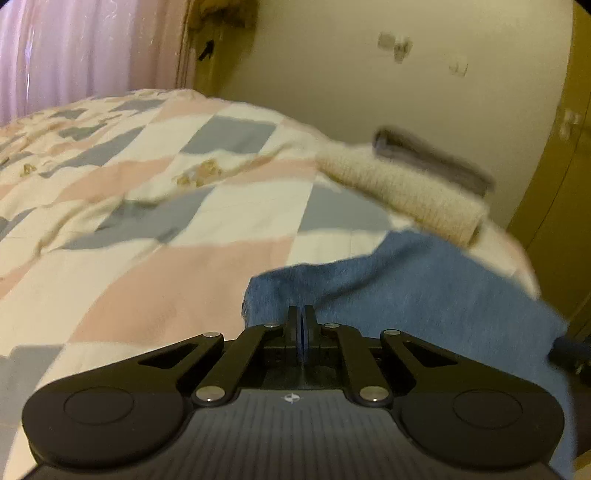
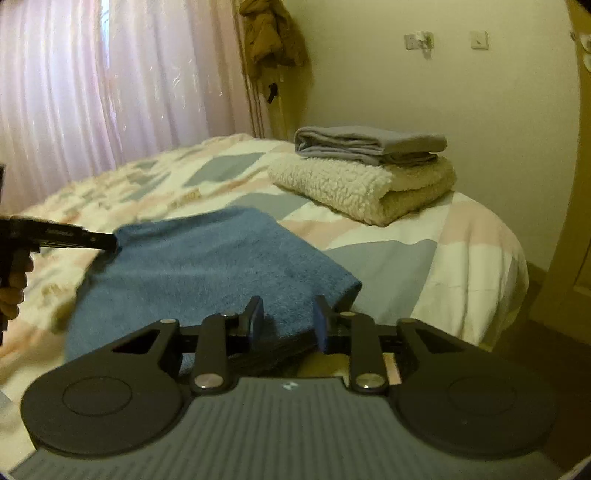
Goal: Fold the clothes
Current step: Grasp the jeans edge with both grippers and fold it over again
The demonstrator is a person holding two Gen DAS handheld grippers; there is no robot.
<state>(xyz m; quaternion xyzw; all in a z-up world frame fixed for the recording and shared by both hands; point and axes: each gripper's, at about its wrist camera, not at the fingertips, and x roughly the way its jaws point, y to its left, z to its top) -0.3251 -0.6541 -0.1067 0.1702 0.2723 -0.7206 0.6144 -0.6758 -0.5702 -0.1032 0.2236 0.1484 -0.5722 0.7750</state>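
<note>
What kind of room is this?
Most likely a bedroom. There is a bed with a pink, white and grey checked quilt, long pink curtains over a window, and a brown jacket hanging in the corner. Folded clothes are stacked on the bed.

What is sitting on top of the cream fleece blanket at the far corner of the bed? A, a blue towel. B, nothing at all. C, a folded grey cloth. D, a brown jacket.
C: in the right wrist view the folded grey cloth lies directly on the cream fleece blanket, while the blue towel lies apart on the bed nearer the camera.
</note>
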